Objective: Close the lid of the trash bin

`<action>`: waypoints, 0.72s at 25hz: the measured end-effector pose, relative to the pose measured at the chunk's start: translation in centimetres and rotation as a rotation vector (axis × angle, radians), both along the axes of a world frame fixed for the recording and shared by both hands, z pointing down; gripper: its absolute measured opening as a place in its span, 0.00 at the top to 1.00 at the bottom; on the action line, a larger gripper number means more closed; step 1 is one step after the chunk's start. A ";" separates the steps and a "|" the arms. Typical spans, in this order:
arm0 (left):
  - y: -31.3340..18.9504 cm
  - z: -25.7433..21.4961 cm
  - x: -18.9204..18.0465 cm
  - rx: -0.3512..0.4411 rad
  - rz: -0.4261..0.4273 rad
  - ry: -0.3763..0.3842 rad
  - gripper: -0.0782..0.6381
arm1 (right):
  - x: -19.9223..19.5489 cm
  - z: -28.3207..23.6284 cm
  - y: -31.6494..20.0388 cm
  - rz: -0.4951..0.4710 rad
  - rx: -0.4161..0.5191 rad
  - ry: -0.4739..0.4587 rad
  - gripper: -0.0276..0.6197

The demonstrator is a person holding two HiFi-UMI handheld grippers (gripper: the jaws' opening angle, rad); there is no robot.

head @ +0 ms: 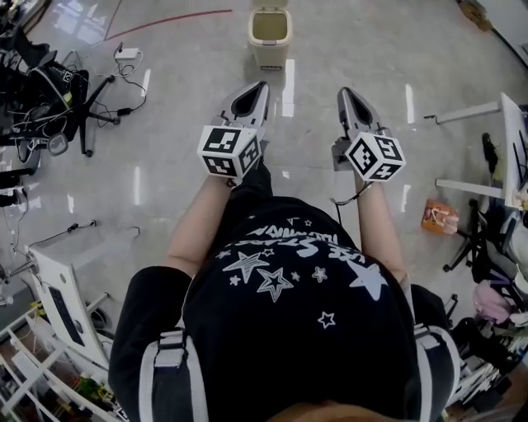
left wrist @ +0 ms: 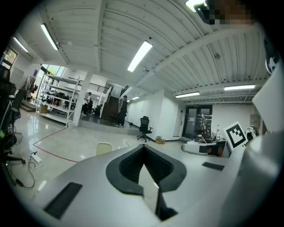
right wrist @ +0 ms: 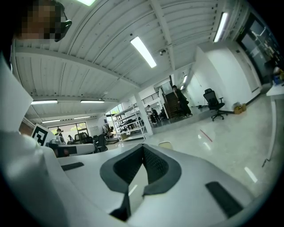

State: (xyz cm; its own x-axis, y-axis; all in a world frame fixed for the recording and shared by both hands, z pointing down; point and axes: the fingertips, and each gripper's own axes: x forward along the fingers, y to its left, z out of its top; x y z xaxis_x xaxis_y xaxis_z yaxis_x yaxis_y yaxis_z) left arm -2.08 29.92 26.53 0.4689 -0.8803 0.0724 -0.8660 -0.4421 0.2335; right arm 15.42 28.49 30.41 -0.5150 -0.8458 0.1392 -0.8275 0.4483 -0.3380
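Note:
The beige trash bin [head: 270, 48] stands on the shiny floor, far ahead of me and between the two grippers. Its lid is up and the inside shows from above. My left gripper [head: 256, 86] and right gripper [head: 346, 91] are held out side by side at waist height, both pointing toward the bin and well short of it. Each has its jaws together at the tip with nothing between them. A small part of the bin [left wrist: 104, 148] peeks over the left gripper [left wrist: 143, 146], and the bin [right wrist: 165, 144] also shows just past the right gripper [right wrist: 143, 146].
Cables, a power strip [head: 126, 54] and a chair base [head: 82, 107] clutter the floor at the left. A white stand [head: 58, 288] is near my left side. White desk frames [head: 495, 148] and an orange packet [head: 439, 217] lie at the right. A red floor line [head: 165, 21] runs behind the bin.

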 end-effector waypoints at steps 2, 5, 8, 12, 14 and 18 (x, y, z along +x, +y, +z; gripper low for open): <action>-2.3 0.1 -0.7 -0.005 0.006 0.003 0.88 | -0.6 0.2 -2.2 0.009 -0.010 0.004 0.95; -5.8 0.3 -2.1 -0.018 0.009 0.008 0.88 | -1.7 0.2 -5.5 0.023 -0.023 0.002 0.95; -9.0 0.6 -3.5 -0.030 0.015 0.015 0.88 | -3.1 0.1 -8.4 0.026 -0.027 0.013 0.95; -12.8 0.9 -5.1 -0.046 0.020 0.025 0.88 | -4.4 0.1 -12.0 0.040 -0.041 0.018 0.95; -14.4 1.0 -5.9 -0.054 0.022 0.033 0.88 | -5.0 0.1 -13.6 0.044 -0.047 0.024 0.95; -16.9 1.2 -7.5 -0.064 0.034 0.037 0.88 | -6.6 0.3 -16.4 0.058 -0.061 0.026 0.95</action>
State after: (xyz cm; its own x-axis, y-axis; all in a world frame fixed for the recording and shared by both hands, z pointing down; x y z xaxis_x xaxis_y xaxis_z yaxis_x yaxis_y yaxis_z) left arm -9.57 13.05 27.73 0.5016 -0.8581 0.1096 -0.8411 -0.4541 0.2939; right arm 8.83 12.09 30.76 -0.4611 -0.8636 0.2038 -0.8604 0.3789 -0.3409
